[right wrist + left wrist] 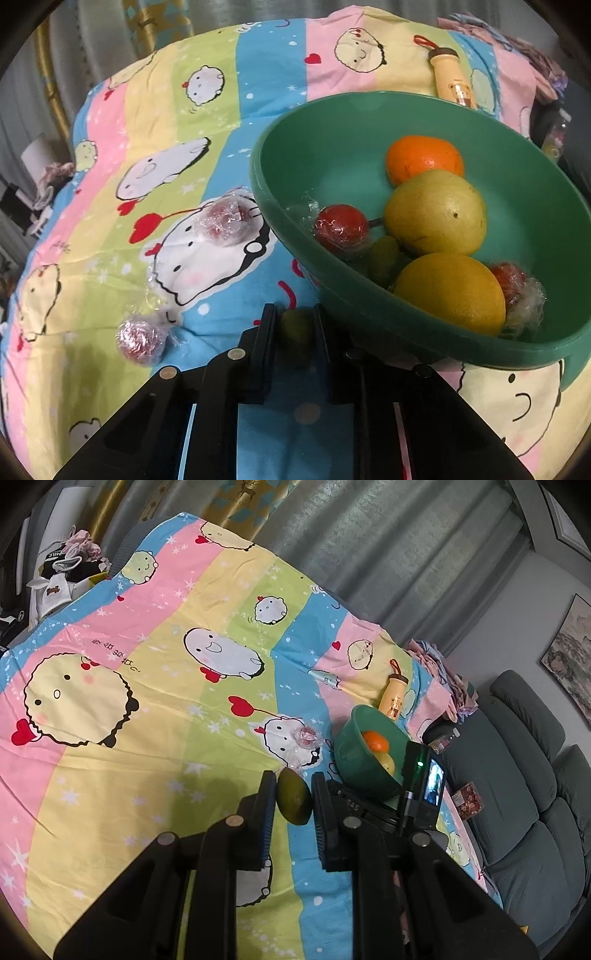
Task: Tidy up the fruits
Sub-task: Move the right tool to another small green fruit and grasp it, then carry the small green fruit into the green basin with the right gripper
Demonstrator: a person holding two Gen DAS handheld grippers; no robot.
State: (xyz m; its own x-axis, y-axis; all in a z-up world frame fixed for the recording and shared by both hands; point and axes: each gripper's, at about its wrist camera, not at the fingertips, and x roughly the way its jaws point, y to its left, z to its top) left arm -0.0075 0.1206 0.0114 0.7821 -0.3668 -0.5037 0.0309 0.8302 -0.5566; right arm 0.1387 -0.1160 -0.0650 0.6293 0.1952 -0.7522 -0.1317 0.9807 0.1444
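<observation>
My left gripper (pixel 294 779) is shut on a green mango (pixel 293 796) and holds it above the cartoon bedsheet, left of the green bowl (pixel 347 753). My right gripper (pixel 295 310) is shut on a small green fruit (pixel 296 330) next to the near rim of the green bowl (pixel 295 229). The bowl holds an orange (pixel 424 158), a yellow-green pear (pixel 436 213), a yellow fruit (pixel 450 291), a small green fruit (pixel 384 254) and two wrapped red fruits (pixel 341 226). Two more wrapped red fruits (pixel 225 219) (pixel 140 341) lie on the sheet left of the bowl.
A cream bottle (pixel 452 77) with a red strap lies on the sheet beyond the bowl. Clothes are piled at the bed's far corner (pixel 66 572). A grey sofa (pixel 524 782) stands right of the bed. The other gripper's camera body (pixel 424 782) sits by the bowl.
</observation>
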